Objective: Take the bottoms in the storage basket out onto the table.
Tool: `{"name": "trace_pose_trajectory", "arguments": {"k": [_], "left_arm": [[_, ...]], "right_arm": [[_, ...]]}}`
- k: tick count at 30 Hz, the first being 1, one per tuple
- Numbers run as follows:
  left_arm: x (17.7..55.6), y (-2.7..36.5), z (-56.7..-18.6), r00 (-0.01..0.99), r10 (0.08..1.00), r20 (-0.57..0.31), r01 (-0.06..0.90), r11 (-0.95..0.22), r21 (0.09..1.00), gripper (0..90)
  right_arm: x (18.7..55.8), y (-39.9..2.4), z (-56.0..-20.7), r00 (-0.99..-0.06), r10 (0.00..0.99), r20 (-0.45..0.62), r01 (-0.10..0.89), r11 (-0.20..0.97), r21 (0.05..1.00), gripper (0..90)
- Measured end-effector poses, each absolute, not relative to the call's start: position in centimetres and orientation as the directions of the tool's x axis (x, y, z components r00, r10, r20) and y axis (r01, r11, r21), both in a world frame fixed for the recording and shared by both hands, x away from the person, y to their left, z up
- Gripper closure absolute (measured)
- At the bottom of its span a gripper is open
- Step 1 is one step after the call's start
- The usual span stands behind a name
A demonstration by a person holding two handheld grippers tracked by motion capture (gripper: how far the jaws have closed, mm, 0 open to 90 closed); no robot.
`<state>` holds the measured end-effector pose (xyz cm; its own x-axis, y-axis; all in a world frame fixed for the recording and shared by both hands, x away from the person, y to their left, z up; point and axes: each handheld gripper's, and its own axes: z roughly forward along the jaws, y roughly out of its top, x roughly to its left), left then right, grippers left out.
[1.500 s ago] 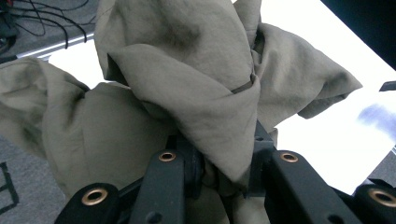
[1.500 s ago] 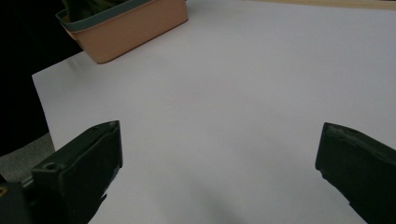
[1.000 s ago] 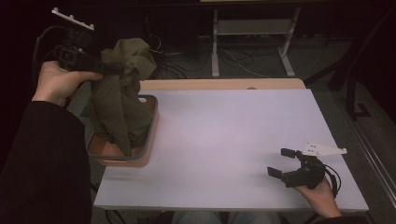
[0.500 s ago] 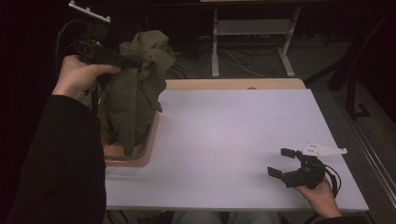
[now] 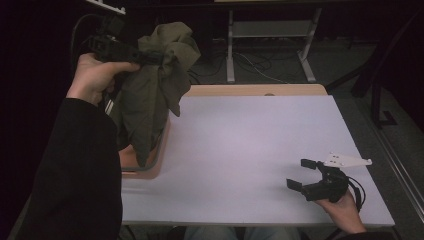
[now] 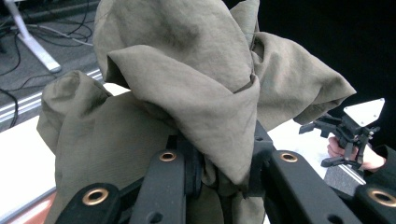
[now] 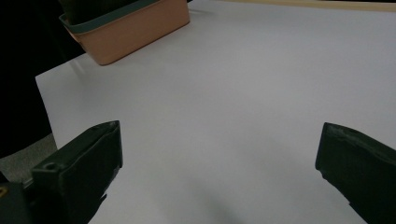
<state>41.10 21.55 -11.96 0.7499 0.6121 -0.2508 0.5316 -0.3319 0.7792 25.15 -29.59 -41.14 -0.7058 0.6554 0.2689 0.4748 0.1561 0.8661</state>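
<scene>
There was one olive-green cloth [image 5: 152, 85], bunched and hanging. There was one orange bin [image 5: 150, 167] with a grey rim, standing on the one white surface [image 5: 250, 150]. Two claws were in sight: a left claw [image 5: 150, 57] and a right claw [image 5: 301, 173]. Two hands held them, a left hand [image 5: 95, 75] and a right hand [image 5: 345, 212].

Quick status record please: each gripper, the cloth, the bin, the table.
left gripper: raised over the table's left side, jaws shut on the cloth
right gripper: low at the table's near right corner, jaws open, holding nothing
cloth: olive green, bunched, hanging from the left gripper, lower end over the bin
bin: orange with a grey rim, at the table's left edge
table: white top
</scene>
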Motion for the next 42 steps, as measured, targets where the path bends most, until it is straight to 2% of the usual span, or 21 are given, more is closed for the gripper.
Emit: {"name": "trace_pose_trajectory", "arguments": {"k": [28, 42], "left_arm": [[41.4, 13.3, -11.0, 0.847, 0.470, -0.247, 0.441, -0.364, 0.821, 73.1], [41.9, 9.1, -13.1, 0.873, 0.402, -0.277, 0.431, -0.368, 0.824, 73.1]], "right_arm": [[25.0, -29.7, -41.0, -0.710, 0.650, 0.272, 0.474, 0.154, 0.867, 0.3], [25.0, -29.9, -41.0, -0.714, 0.649, 0.263, 0.464, 0.158, 0.872, 0.3]]}}
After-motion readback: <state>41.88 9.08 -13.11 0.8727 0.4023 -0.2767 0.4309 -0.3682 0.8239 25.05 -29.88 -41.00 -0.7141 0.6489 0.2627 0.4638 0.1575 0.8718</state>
